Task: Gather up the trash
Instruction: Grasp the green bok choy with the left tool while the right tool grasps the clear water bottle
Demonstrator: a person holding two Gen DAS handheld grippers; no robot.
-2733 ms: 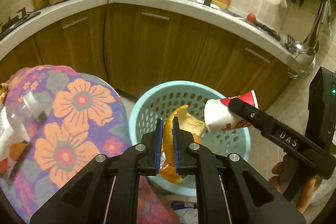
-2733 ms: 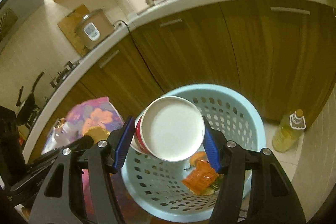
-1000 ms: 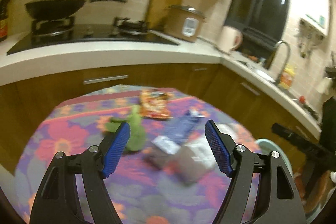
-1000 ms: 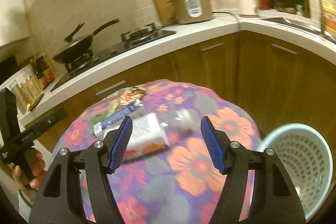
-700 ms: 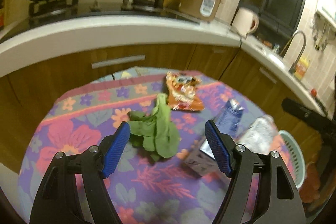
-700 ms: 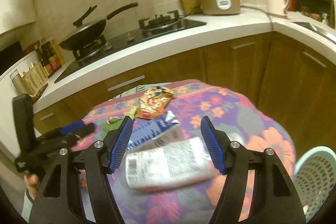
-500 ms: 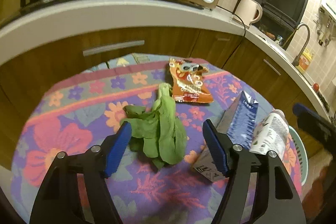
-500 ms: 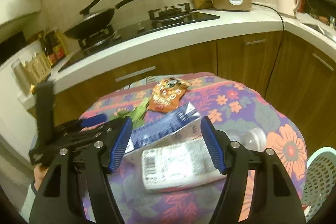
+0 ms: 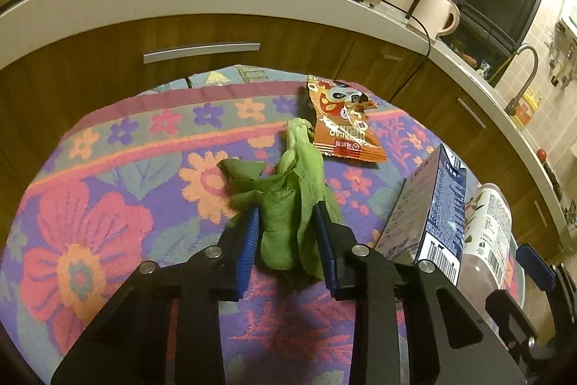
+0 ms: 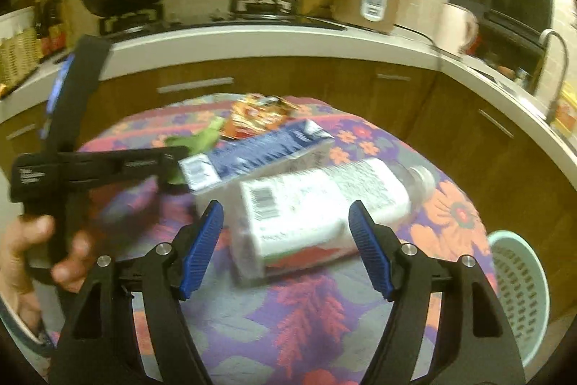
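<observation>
With left gripper (image 9: pixel 288 222) pads pinching the greens (image 9: pixel 288 204), right gripper (image 10: pixel 285 222) agape.

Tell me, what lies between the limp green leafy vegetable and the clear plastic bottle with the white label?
A blue and white drink carton lies on its side between the vegetable and bottle, seen in the left wrist view.

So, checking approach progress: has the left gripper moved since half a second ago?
Yes. The left gripper advanced to the green leafy vegetable, its pads now flanking it.
</observation>
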